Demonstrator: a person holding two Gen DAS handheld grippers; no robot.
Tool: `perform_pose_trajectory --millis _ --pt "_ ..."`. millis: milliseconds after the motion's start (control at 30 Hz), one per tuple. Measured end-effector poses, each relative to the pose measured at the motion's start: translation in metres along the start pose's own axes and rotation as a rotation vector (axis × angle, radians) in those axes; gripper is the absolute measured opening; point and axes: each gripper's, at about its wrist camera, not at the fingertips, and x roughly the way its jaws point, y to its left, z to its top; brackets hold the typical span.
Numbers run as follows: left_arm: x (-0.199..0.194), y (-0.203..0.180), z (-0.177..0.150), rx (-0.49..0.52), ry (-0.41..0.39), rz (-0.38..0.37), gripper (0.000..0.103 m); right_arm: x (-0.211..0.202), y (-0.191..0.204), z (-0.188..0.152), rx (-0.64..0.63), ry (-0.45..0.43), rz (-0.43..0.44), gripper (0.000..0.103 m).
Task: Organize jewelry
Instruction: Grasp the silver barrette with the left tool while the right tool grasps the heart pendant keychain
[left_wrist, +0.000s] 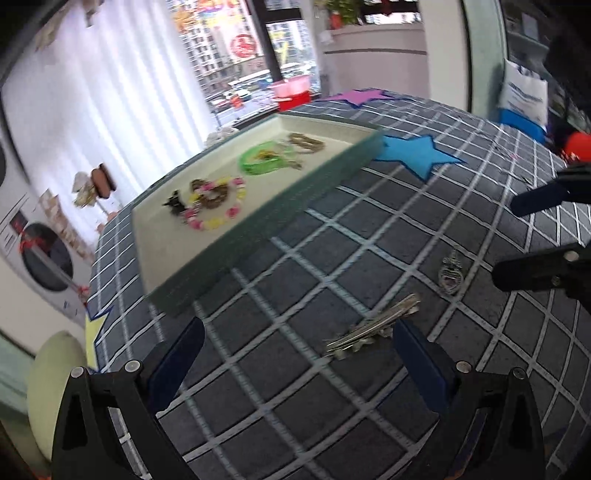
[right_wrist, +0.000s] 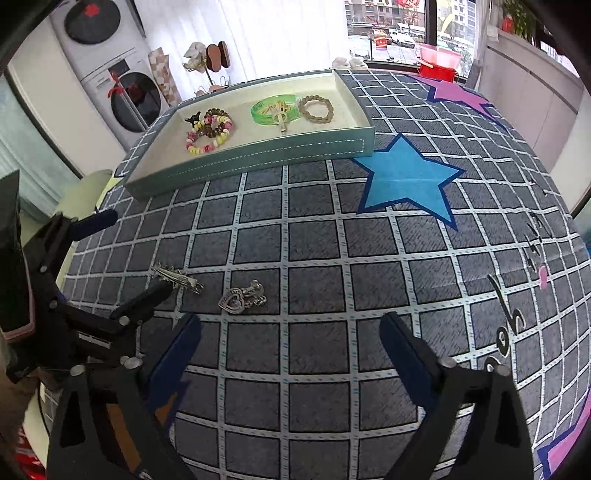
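While jewelry tray (right_wrist: 258, 162) sits far, hairclip (right_wrist: 177, 277) neighbors pendant (right_wrist: 242, 297).

Both claws (left_wrist: 295, 354) (right_wrist: 290, 343): black frames, blue pads, silver screws.

My left gripper (left_wrist: 297, 354) hangs low over the checked tablecloth (left_wrist: 332, 251), its 2 blue-padded fingers (left_wrist: 177, 365) spread wide with nothing between them. My right gripper (right_wrist: 290, 350) hovers above the same tablecloth, jaws just as wide and holding nothing. The 2 tools sit close, side by side, the left one angled across toward the right.
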Motion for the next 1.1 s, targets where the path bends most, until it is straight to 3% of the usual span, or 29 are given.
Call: perform_pose_trajectory --millis 33,200,333,400,467,533,867,1000,1100 --pt "0.002 -0.003 0.001 0.012 0.004 -0.009 0.103 0.001 -0.001 -0.001 -0.001 0.004 -0.006 0.078" --pt "0.008 -0.008 0.005 0.03 0.017 -0.049 0.103 0.002 -0.005 -0.004 0.008 0.007 0.018 0.078" --pt "0.008 -0.013 0.008 0.047 0.018 -0.083 0.087 0.004 0.003 -0.003 -0.027 0.004 0.024 0.078" --pt "0.007 -0.015 0.01 0.054 0.021 -0.108 0.077 0.006 0.006 -0.002 -0.037 0.004 0.024 0.077" --pt "0.007 -0.017 0.01 0.05 0.026 -0.143 0.049 0.008 0.008 -0.002 -0.042 0.004 0.022 0.074" --pt "0.008 -0.017 0.01 0.045 0.036 -0.154 0.028 0.01 0.009 -0.001 -0.043 0.007 0.025 0.07" --pt "0.006 0.002 0.001 -0.12 0.045 -0.113 0.027 0.023 0.029 0.002 -0.098 -0.011 0.003 0.059" --pt "0.005 0.006 -0.001 -0.167 0.054 -0.11 0.027 0.024 0.039 0.001 -0.135 -0.027 -0.04 0.035" --pt "0.003 0.007 -0.003 -0.19 0.059 -0.108 0.027 0.024 0.041 0.0 -0.14 -0.037 -0.047 0.035"
